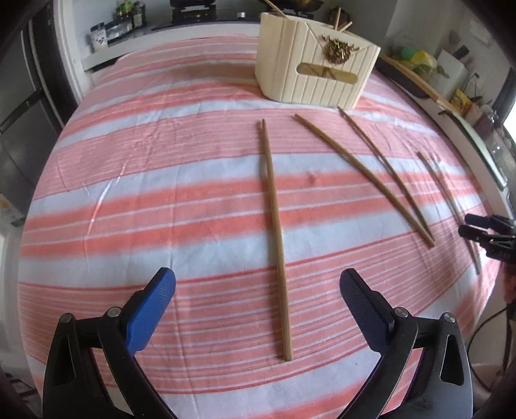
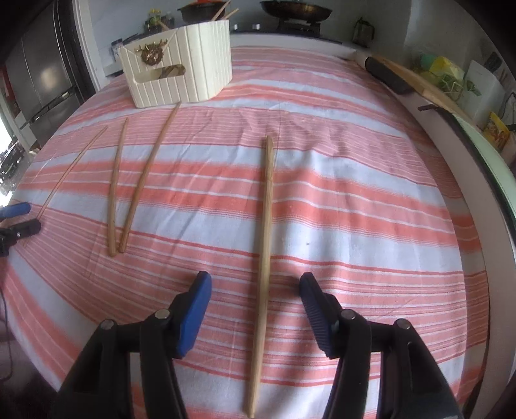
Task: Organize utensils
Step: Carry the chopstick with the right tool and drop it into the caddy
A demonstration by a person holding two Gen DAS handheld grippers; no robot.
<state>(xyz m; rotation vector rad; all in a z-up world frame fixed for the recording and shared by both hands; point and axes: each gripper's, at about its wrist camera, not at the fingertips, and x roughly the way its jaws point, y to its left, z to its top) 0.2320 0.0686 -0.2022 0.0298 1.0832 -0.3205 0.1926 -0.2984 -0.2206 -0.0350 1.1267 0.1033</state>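
The left hand-held gripper [image 1: 257, 283] hung with its jaws spread wide and empty, straddling the near end of a chopstick [image 1: 274, 232] that lay lengthwise on the surface. The right hand-held gripper [image 2: 255, 287] was likewise open and held nothing, its fingers either side of another chopstick [image 2: 264, 245]. Between the two, a pair of chopsticks [image 2: 129, 193] lay with their near ends touching and their far ends spread toward the cream holder [image 2: 180, 64], which stood at the far side and already had a few sticks in it.

The chopsticks looked light, stiff and thin, probably wood or bamboo, and likely to roll or pivot if pinched near a tip. A hold around the middle or thicker end would probably keep one level.

The surface wore a pink-and-white striped cloth [image 1: 161, 193], slightly wrinkled and soft enough to let fingertips press under a stick. Beyond lay a kitchen: a stove with pans [image 2: 295, 13], a refrigerator [image 2: 45, 64] and cluttered shelves.
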